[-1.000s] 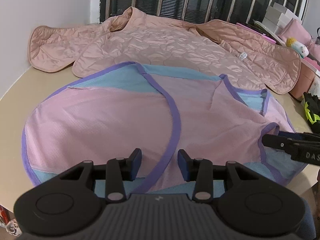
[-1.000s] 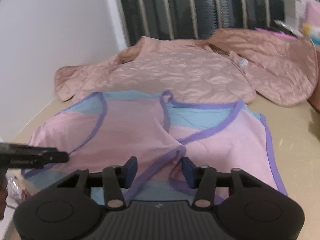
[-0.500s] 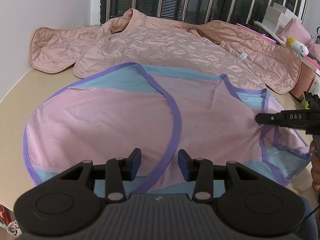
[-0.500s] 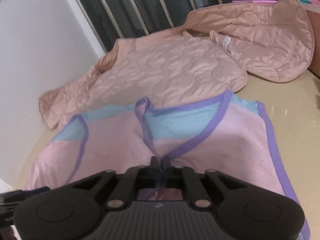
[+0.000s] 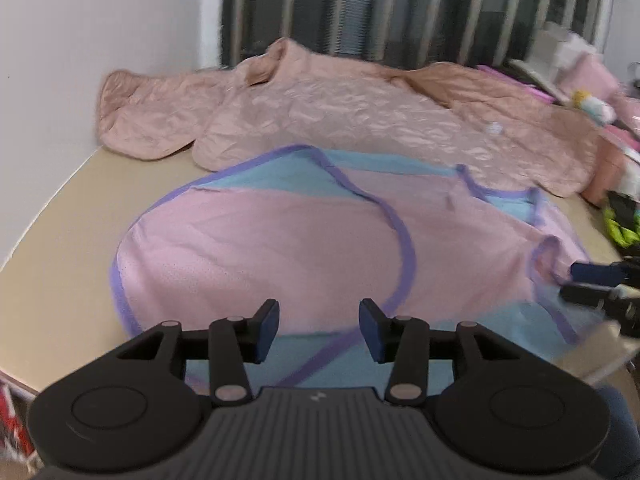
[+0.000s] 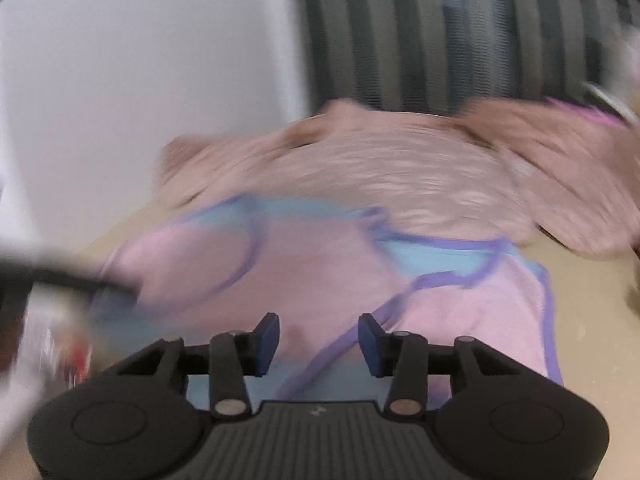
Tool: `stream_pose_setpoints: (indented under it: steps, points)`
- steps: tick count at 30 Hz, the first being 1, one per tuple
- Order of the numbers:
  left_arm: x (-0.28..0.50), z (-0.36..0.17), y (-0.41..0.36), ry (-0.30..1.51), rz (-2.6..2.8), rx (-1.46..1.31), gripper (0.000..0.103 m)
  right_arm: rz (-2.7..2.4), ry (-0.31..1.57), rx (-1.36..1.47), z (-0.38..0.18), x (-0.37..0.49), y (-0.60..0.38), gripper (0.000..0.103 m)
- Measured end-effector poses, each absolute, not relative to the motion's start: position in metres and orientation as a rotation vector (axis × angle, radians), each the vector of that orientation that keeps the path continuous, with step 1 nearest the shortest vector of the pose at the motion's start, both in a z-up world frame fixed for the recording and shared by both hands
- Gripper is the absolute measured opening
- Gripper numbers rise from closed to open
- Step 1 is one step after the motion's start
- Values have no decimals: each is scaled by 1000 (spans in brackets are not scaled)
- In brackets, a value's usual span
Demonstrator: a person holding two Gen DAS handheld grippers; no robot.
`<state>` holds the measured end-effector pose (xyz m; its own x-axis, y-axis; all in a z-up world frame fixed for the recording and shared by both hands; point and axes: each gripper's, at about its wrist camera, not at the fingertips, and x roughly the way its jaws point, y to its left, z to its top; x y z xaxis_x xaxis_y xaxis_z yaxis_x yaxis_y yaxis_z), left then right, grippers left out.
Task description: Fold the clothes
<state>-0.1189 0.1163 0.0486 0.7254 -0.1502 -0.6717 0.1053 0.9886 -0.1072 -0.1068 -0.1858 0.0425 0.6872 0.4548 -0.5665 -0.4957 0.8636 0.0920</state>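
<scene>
A pink and light-blue mesh garment with purple trim [image 5: 280, 248] lies spread on the beige table [image 5: 56, 240]. My left gripper [image 5: 319, 330] hovers open over its near hem, nothing between the fingers. In the left wrist view my right gripper [image 5: 576, 280] shows at the garment's right edge, its fingers parted. The right wrist view is motion-blurred; there my right gripper [image 6: 318, 344] is open above the same garment [image 6: 320, 272], and the left gripper's dark body [image 6: 60, 276] appears at the left.
A quilted pink-beige jacket [image 5: 360, 120] lies spread behind the garment, against the barred window. A white wall [image 5: 80, 60] runs along the left. Boxes, a toy and a yellow-green item [image 5: 620, 228] crowd the right side.
My right gripper was shut on the garment's purple-trimmed edge half a second ago; now it is open and has dropped back lower. The left gripper has pulled back slightly and stays open.
</scene>
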Motion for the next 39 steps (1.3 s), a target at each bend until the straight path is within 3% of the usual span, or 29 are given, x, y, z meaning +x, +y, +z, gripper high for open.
stream_pose_setpoints:
  steps: [4, 6, 7, 8, 18, 21, 23, 25, 30, 34, 36, 38, 39]
  points:
    - [-139, 47, 112, 713, -280, -26, 51, 561, 668, -130, 31, -125, -191, 41]
    - [-142, 40, 104, 725, -307, -2, 50, 526, 706, -103, 24, -123, -197, 29]
    - [-141, 35, 99, 745, -309, 14, 50, 508, 706, -82, 23, -123, -201, 13]
    - [-139, 30, 95, 772, -296, 34, 50, 502, 718, -57, 24, -123, -205, 7]
    - [-153, 24, 102, 786, -308, 93, 49, 522, 762, -42, 28, -138, -212, 4]
    - [-157, 30, 107, 775, -353, 121, 50, 565, 689, -93, 38, -147, -211, 16]
    - [-157, 36, 106, 738, -401, 140, 53, 626, 629, -140, 43, -151, -205, 52]
    - [-154, 39, 94, 716, -445, 183, 58, 677, 605, -217, 42, -150, -193, 52]
    - [-157, 36, 60, 686, -519, 343, 59, 748, 603, -417, 29, -147, -160, 52]
    - [-162, 23, 52, 702, -533, 392, 59, 751, 601, -415, 24, -155, -158, 40]
    - [-166, 20, 50, 704, -534, 423, 59, 749, 599, -400, 22, -160, -160, 28]
    - [-174, 19, 49, 689, -543, 440, 59, 748, 596, -384, 20, -164, -161, 0]
    - [-177, 18, 49, 675, -539, 451, 59, 748, 595, -377, 19, -167, -162, 1]
